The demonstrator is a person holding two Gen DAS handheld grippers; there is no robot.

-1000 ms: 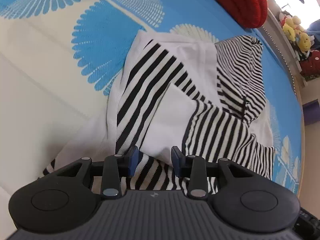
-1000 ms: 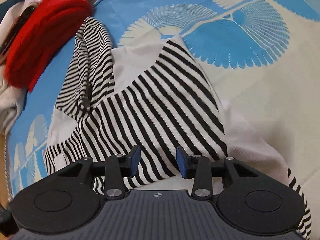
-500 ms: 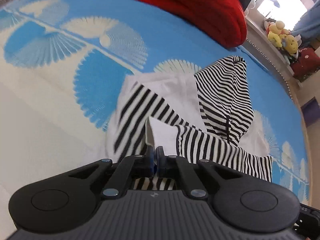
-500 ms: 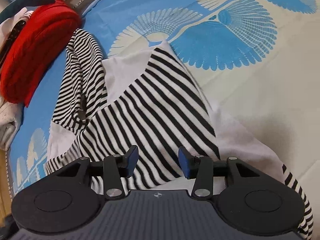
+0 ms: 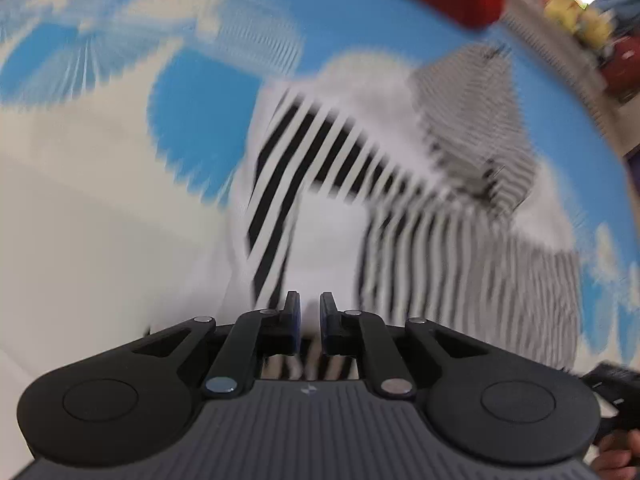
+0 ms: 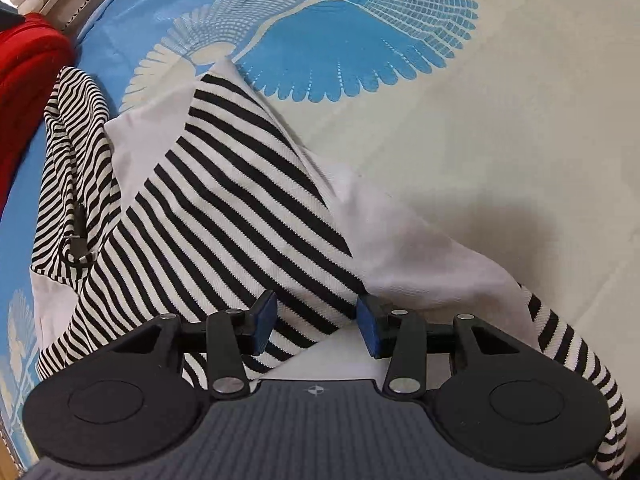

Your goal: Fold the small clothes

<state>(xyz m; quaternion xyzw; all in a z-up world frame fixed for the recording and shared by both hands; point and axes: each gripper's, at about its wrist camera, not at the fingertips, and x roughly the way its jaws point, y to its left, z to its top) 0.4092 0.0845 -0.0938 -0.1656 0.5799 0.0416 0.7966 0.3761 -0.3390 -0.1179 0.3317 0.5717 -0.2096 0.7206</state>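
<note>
On the blue patterned bed (image 6: pixel 500 128) lies a soft, light striped top (image 6: pixel 224 200). Left gripper (image 5: pixel 306 322) fingers, just eased, pinch white cloth; right gripper (image 6: pixel 316 322) gapes at six o'clock hem.

Striped garments: one, a black-and-white striped garment (image 6: pixel 224 216) with plain white panels, lying crumpled
Bedsheets: one, a blue and cream bedsheet (image 6: pixel 460 128) with fan-shaped prints
Red fabric items: one, a red bundle (image 6: pixel 28 68) at the sheet's far edge
Grippers: two, the left gripper (image 5: pixel 309 322) and the right gripper (image 6: pixel 316 326)
Yellow toys: a blurred yellow cluster (image 5: pixel 576 12); number cannot be told
</note>
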